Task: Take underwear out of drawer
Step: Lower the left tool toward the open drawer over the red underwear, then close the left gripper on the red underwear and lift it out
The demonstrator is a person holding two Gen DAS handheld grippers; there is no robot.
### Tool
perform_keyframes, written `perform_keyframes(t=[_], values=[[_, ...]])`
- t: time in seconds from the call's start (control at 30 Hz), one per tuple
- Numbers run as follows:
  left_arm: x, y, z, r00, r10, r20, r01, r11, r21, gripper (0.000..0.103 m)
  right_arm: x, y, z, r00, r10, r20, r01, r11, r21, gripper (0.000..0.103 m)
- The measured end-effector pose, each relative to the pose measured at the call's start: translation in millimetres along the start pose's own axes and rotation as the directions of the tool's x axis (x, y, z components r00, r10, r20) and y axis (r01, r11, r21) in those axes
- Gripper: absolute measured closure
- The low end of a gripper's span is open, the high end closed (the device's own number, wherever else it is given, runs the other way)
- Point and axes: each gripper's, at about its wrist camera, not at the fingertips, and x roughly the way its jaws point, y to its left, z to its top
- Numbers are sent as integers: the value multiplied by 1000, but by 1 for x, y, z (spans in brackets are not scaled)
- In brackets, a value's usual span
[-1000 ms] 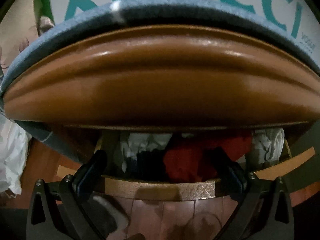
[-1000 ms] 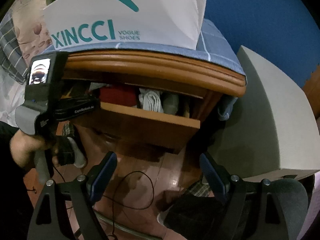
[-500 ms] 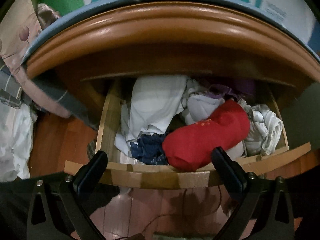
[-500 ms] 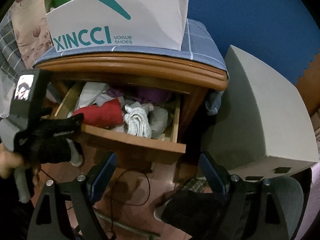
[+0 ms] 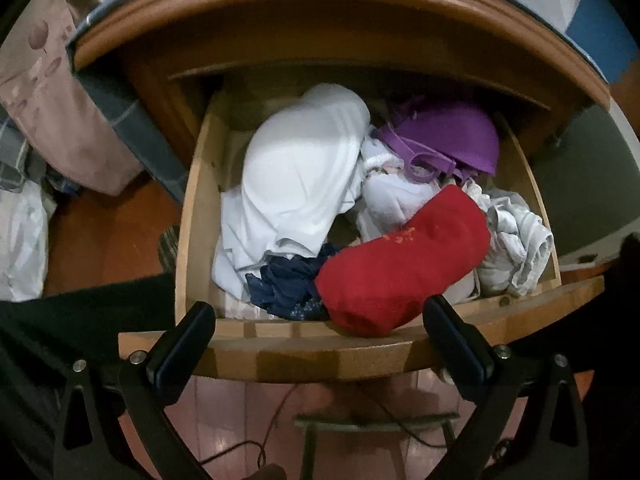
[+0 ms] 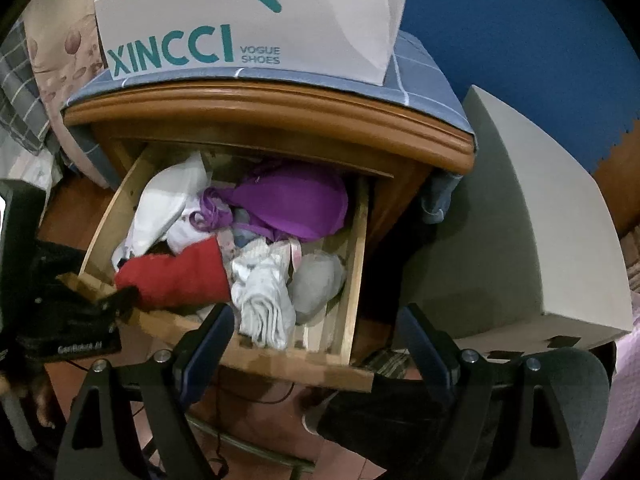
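Note:
The wooden drawer (image 5: 304, 354) of the nightstand stands pulled out, full of clothes: a red rolled piece (image 5: 404, 264), a white garment (image 5: 300, 168), purple underwear (image 5: 444, 140), a dark blue lace piece (image 5: 284, 284) and grey-white bundles (image 5: 512, 248). My left gripper (image 5: 320, 340) is open and empty, hovering over the drawer's front edge. In the right wrist view the drawer (image 6: 356, 264), the red piece (image 6: 176, 276) and the purple underwear (image 6: 296, 204) show; my right gripper (image 6: 316, 344) is open and empty above the drawer's front right. The left gripper (image 6: 104, 304) reaches the drawer's left front corner.
A white XINCCI shoe bag (image 6: 248, 20) stands on the blue cloth on the nightstand top (image 6: 280, 108). A grey box (image 6: 520, 216) stands right of the nightstand. Pillows and bedding (image 5: 52, 120) lie left. Cables run across the wooden floor (image 5: 280, 420) below.
The drawer has slid out from nearly closed to wide open, pulled by the left gripper. Both cameras now look down into the clothes. The purple underwear has come into view.

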Motion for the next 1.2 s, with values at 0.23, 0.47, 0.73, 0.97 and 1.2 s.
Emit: perform_keyframes(t=[0.23, 0.47, 0.73, 0.97, 1.2], values=[[-7, -10, 12, 998, -13, 53, 12, 1000, 21, 1, 8, 3, 5, 1000, -1, 7, 1, 1000, -7, 16], [-11, -33, 15, 975, -33, 218, -19, 972, 233, 1, 16, -14, -2, 998, 49, 46, -52, 996, 76, 16], [24, -78, 40, 986, -127, 106, 57, 864, 501, 2, 19, -43, -9, 986, 141, 83, -157, 962, 224, 16], [61, -79, 66, 962, -197, -189, 264, 850, 457, 0, 19, -54, -12, 974, 198, 111, -222, 935, 278, 16], [55, -93, 58, 967, -180, -182, 243, 868, 433, 77, 21, -48, -13, 976, 195, 98, -213, 945, 247, 16]])
